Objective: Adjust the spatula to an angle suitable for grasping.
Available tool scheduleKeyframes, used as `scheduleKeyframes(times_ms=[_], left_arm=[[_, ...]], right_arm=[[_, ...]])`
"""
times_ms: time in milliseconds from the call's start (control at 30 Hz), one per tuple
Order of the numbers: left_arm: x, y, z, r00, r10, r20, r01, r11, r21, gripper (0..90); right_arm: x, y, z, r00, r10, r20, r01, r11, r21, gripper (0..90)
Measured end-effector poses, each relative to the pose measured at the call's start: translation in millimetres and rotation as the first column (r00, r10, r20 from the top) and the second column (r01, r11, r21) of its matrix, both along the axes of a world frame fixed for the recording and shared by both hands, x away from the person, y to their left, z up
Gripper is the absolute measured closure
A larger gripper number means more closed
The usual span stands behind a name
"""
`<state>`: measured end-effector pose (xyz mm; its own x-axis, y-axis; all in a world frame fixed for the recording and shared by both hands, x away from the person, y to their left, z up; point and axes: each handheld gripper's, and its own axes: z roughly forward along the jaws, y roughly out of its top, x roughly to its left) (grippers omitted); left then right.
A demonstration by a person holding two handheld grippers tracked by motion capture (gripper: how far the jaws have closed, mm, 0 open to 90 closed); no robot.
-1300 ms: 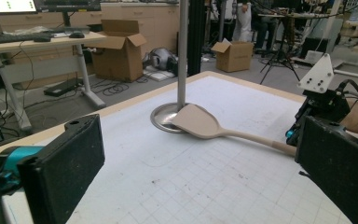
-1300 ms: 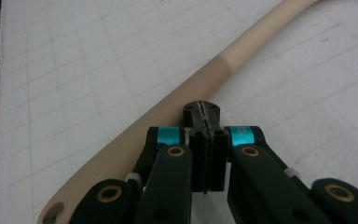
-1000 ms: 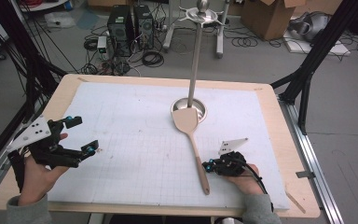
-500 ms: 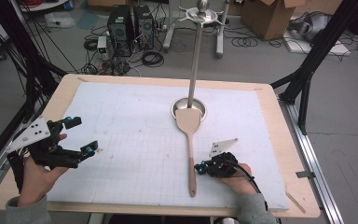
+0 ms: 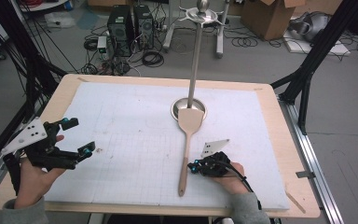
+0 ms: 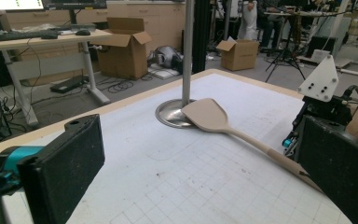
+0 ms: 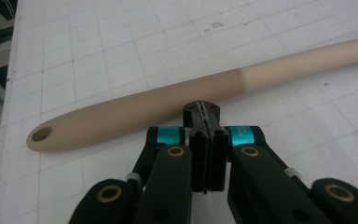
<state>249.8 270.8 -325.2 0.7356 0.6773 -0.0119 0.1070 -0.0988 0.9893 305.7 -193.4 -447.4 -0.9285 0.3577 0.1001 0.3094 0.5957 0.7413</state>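
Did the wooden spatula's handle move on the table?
Yes. The wooden spatula swung: its blade stays by the metal stand base, but its handle end went left, pushed by the shut right hand-held gripper.

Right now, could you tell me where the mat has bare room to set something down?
The mat is bare between the left gripper and the spatula, and along the far edge. It is crowded around the stand base and right gripper.

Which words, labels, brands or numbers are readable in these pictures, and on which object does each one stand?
None can be read.
Spatula handle: a faint embossed mark near the hole end, too blurred to read.
Cardboard boxes on the floor: no legible print.
White mat: grid lines, no numbers.
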Motion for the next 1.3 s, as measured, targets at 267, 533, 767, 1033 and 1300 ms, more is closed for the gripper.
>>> scheduleKeyframes(times_ms=[267, 533, 767, 1033, 1300], left_arm=[[-0.4, 0.4, -0.8, 1.0, 0.004, -0.003, -0.004, 1.0, 0.0, 1.8], [-1.3, 3.0, -0.5, 1.0, 0.005, -0.001, -0.005, 1.0, -0.005, 1.8], [-0.7, 3.4, -3.0, 0.9999, 0.012, -0.012, -0.012, 0.9999, -0.002, 1.8], [0.7, 2.5, -4.2, 0.9998, 0.011, -0.016, -0.011, 0.9999, 0.0, 1.8], [-0.8, 4.4, -3.3, 0.9999, 0.011, -0.013, -0.011, 0.9999, -0.004, 1.8]], right_arm=[[-0.2, 9.4, -0.8, 0.9998, -0.008, 0.02, 0.008, 1.0, 0.0, 90.0], [-1.4, 9.1, 3.4, 0.9996, -0.006, 0.028, 0.006, 1.0, 0.017, 90.0], [8.4, 3.9, 21.6, 0.9901, -0.115, 0.081, 0.108, 0.991, 0.084, 90.0], [27.6, 14.2, 34.7, 0.9708, -0.208, 0.119, 0.2, 0.977, 0.078, 90.0], [53.2, 32.3, 27.9, 0.9597, -0.247, 0.134, 0.245, 0.969, 0.036, 90.0]])
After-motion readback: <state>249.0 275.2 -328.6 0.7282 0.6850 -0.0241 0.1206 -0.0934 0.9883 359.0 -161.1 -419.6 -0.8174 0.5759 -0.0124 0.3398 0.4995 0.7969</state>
